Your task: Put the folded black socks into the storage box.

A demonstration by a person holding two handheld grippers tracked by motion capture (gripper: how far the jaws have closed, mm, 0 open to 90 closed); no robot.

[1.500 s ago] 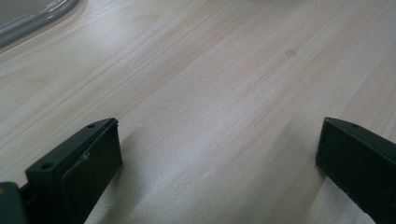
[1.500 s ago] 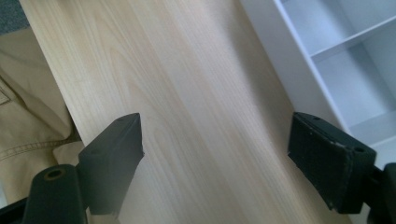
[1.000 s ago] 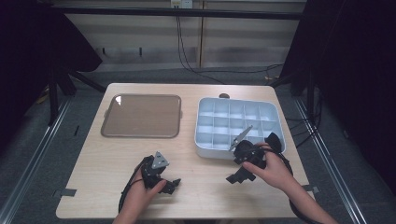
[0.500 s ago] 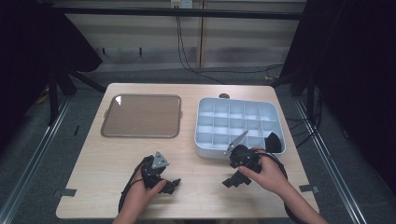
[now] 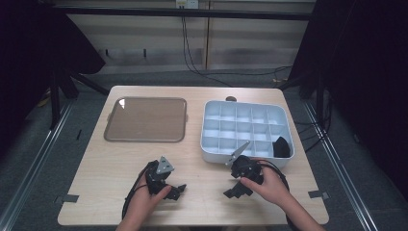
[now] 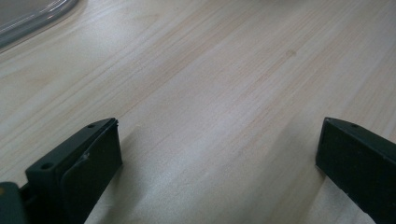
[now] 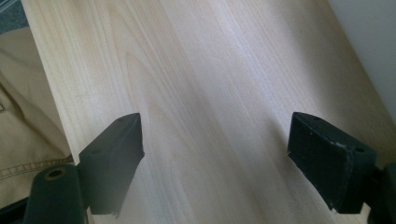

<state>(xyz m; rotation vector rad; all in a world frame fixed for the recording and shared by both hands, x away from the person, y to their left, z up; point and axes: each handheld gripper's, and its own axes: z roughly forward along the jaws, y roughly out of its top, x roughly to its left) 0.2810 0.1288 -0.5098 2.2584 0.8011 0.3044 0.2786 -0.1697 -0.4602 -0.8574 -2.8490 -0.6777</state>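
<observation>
My left gripper rests low over the wooden table near its front edge, left of centre, held by a hand. Its jaws stand wide apart in the left gripper view with bare wood between them. My right gripper sits in front of the white compartment box, pointing toward the table's front edge. Its jaws are also wide apart over bare wood, holding nothing. A black object lies in the box's front right compartment.
A flat brownish tray lid lies at the back left of the table; its corner shows in the left gripper view. The box's white wall stands close on the right gripper's side. Tan cloth lies beyond the table edge.
My right gripper has moved back from the box's front edge toward the person and lowered to the table. The left gripper has stayed in place.
</observation>
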